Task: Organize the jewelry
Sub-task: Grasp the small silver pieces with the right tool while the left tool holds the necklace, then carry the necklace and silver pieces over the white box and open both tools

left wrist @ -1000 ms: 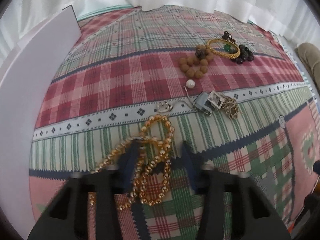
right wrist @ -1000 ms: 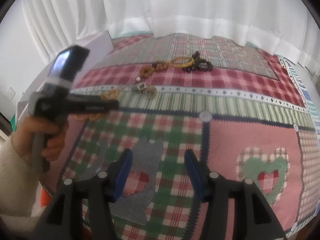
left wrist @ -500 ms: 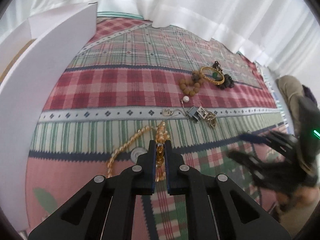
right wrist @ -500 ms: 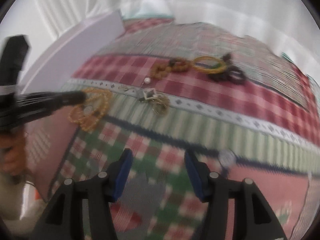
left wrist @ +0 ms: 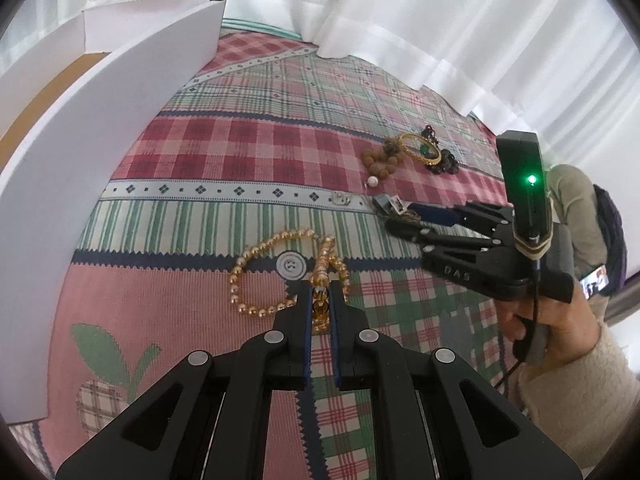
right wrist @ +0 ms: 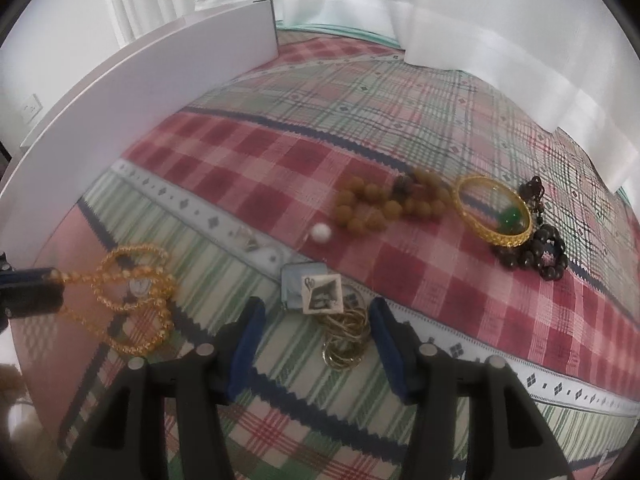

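While the left gripper (left wrist: 320, 300) is clenched on a strand of the golden-amber beaded necklace (left wrist: 256, 276), most of that necklace lies looped on the patchwork plaid cloth (left wrist: 248, 148), around a white sewn-on button (left wrist: 291, 266). In the left wrist view the loop sits at about ten o'clock from the jaw tips. Pinching one strand rather than the whole heap looks deliberate: it should let the beads trail free as they are lifted, probably toward the white foam-board box (left wrist: 100, 120) that curves along nine to eleven o'clock.

The right gripper (right wrist: 316, 320) is not gripping anything yet. Its blue-padded jaws have just been closing and now straddle the tangle of brassy rings with small square picture charms (right wrist: 328, 304), with gaps on both sides, so the pads do not press on it. It points steeply down at the cloth, which suits scooping a low, flat cluster.

In the right wrist view the other pieces lie well apart from both tools: a single white pearl (right wrist: 321, 232) at twelve o'clock, a brown wooden-bead bracelet (right wrist: 376, 204) at about one o'clock, and a gold bangle with a green stone (right wrist: 496, 212) touching a dark bead bracelet (right wrist: 540, 248) at about two o'clock. None is in the box, so the sorting seems barely begun.
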`<state>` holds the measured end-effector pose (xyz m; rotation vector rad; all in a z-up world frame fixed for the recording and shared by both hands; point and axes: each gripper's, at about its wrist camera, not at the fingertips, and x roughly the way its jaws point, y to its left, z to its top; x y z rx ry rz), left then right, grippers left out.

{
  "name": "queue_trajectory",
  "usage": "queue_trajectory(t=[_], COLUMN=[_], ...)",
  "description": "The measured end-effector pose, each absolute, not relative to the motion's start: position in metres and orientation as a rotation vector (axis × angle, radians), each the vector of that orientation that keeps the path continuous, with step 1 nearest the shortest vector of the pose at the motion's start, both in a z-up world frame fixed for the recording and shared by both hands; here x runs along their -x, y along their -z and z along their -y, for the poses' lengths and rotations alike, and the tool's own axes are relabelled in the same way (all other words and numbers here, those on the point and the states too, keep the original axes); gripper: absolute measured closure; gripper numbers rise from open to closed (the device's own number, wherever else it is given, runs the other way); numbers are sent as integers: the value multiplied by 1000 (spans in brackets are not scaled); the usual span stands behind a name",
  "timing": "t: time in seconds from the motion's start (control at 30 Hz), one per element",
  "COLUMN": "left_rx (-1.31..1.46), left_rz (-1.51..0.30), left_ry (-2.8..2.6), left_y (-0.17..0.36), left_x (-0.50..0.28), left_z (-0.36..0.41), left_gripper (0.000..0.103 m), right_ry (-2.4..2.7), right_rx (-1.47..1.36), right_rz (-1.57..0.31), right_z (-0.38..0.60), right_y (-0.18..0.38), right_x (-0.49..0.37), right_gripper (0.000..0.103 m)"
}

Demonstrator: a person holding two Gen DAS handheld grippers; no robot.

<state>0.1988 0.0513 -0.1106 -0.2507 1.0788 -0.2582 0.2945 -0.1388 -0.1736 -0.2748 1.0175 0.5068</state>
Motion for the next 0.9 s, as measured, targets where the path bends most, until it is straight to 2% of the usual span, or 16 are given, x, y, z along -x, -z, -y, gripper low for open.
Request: queue_trajectory(t=[0.03, 0.3, 0.9], left_rx=[252, 269, 307], left_rz=[-1081, -1040, -898], left_ry=[255, 277, 311], left_y=[111, 85, -20], left_x=[-198, -185, -137], left_z=[-51, -56, -83], left_gripper=[97, 97, 97], right_ry=[-503, -548, -596], right_rx=[286, 161, 48], right_rz=[-1016, -1055, -941], right_z=[138, 160, 182], right_y=[174, 157, 48], right_x=[-294, -267, -196], right_gripper=[80, 81, 82])
